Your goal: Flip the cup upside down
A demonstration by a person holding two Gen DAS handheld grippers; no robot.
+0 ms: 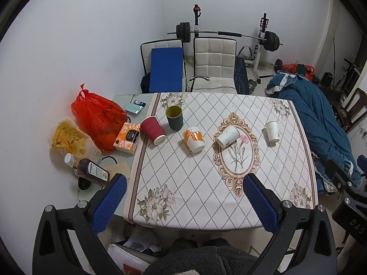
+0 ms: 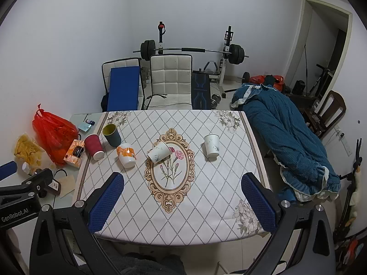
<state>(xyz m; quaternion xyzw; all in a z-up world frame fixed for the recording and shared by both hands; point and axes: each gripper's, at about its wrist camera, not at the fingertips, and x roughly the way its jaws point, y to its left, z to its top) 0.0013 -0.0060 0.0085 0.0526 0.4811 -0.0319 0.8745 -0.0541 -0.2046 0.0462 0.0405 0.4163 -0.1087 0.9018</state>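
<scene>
Several cups stand on the patterned tablecloth (image 1: 197,183). A dark green cup (image 1: 174,117) (image 2: 111,135) stands upright with its mouth up. A red paper cup (image 1: 153,130) (image 2: 94,147), an orange-and-white cup (image 1: 194,138) (image 2: 126,155) and a white paper cup (image 1: 272,131) (image 2: 212,148) stand mouth down. Another white paper cup (image 1: 227,136) (image 2: 159,152) lies tilted on its side near the oval flower print. My left gripper (image 1: 183,199) and my right gripper (image 2: 182,199) are both open and empty, held above the table's near edge, well short of the cups.
At the table's left are a red plastic bag (image 1: 97,116), a tissue box (image 1: 126,138), a snack bag (image 1: 68,137) and a brown bottle (image 1: 90,169). Two white chairs (image 1: 214,61) stand behind the table. A blue quilt (image 2: 286,137) lies to the right.
</scene>
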